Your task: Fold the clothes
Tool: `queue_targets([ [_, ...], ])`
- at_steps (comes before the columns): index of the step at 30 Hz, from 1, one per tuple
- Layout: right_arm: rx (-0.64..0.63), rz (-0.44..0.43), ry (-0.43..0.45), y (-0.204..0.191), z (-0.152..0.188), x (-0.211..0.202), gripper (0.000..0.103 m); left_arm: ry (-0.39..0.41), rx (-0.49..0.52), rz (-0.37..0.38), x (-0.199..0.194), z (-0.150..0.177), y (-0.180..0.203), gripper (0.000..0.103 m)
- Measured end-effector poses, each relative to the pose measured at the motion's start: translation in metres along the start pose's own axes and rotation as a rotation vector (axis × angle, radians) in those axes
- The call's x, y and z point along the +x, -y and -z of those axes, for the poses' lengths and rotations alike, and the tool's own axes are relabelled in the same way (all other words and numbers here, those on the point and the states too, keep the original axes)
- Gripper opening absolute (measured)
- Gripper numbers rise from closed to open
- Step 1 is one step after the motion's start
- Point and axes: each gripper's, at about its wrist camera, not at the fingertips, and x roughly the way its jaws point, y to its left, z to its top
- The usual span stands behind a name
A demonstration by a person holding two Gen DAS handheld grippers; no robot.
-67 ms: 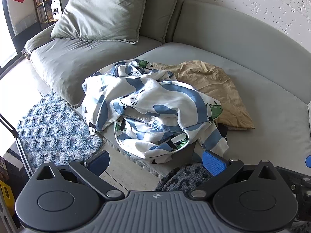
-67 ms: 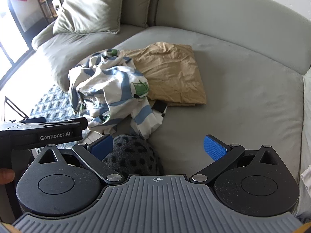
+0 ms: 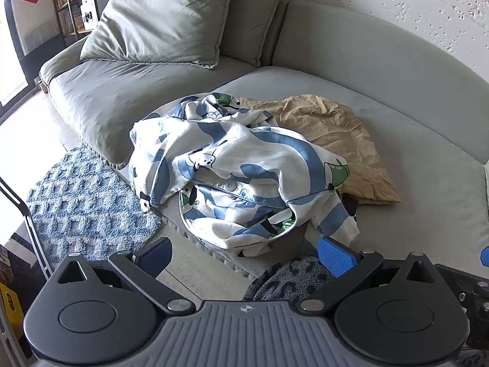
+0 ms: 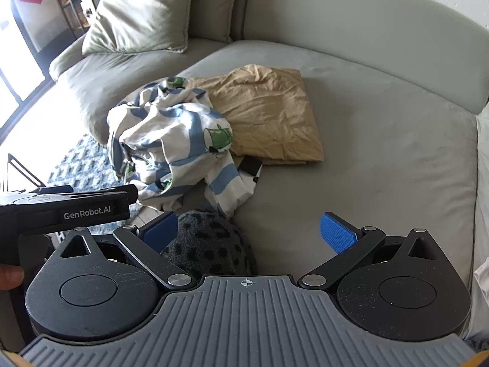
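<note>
In the left wrist view, the left gripper (image 3: 246,253) fills the bottom of the frame with its two blue-padded fingers (image 3: 336,255) spread wide apart and nothing between them. Just above it, in the middle of the frame, a crumpled white garment with blue stripes and cartoon prints (image 3: 232,168) lies heaped on the front edge of a grey sofa (image 3: 428,168), part of it hanging over the edge. To its right, touching and partly under it, lies a flat, wrinkled tan garment (image 3: 342,140). A large grey cushion (image 3: 165,21) leans at the upper left, and a blue shaggy rug (image 3: 82,202) covers the floor at the left. A dark spotted fabric (image 3: 293,278) shows low in the frame between the fingers.

In the right wrist view, the right gripper (image 4: 247,232) sits along the bottom, its blue fingers (image 4: 337,235) likewise wide apart and empty. The striped garment (image 4: 171,143) lies left of centre, with the tan garment (image 4: 269,113) beside it toward the upper middle, their edges overlapping. The other gripper's black body (image 4: 67,211), marked GenRobot.AI, reaches in from the left edge, with a fingertip of the person's hand (image 4: 10,278) below it. The dark spotted fabric (image 4: 211,244) bulges up just above the gripper base.
</note>
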Motion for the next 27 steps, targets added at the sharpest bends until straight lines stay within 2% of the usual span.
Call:
queue_targets([
  [5,0.026,-0.011,0.006,0.006,0.002,-0.003,0.102,0.019,0.003,-0.018,-0.003,0.003,0.007,0.102],
  [27,0.052,-0.013,-0.001,0.011,0.002,-0.003,0.102,-0.014,-0.006,-0.001,0.004,0.004,0.005,0.102],
])
